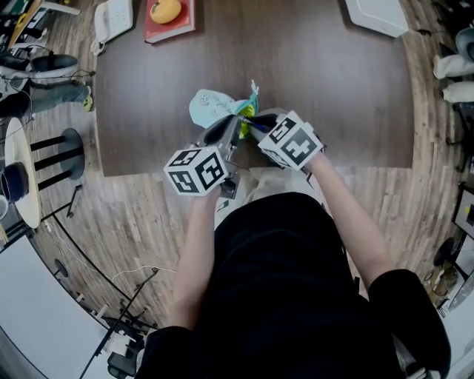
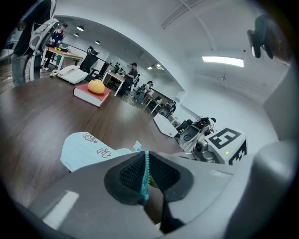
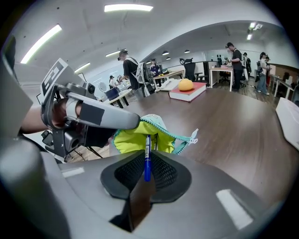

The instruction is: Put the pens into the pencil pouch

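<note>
Where the person's arms reach over the near edge of the table (image 1: 348,104), the two grippers meet, almost touching. The left gripper (image 2: 145,173) has its jaws pressed onto the teal zip edge of the pouch (image 2: 88,149). That edge runs as a thin strip between the pads and is held up, and the pouch's mouth gapes.

The right gripper (image 3: 147,169) pinches a blue pen (image 3: 147,156) between its pads. The pen lies along the jaws, its far end poking out towards the open mouth. In the right gripper view the pouch's yellow-green lining shows just beyond the pen's tip, and the zip tail with its pull hangs out to the right. Whether the tip is already inside the mouth I cannot tell.

The pouch is pale blue with small printed figures. It lies on the table just behind the grippers, close to the near edge, its closed end pointing away to the left in the head view.

Farther back on the dark wooden top, well apart from the pouch, lies a red book (image 1: 170,26) with a yellow thing (image 1: 165,10) on it. A white phone (image 1: 112,18) sits beside the book to its left. At the far right corner is a flat white thing (image 1: 378,15). Beyond the table, desks, chairs and several people fill an office.
</note>
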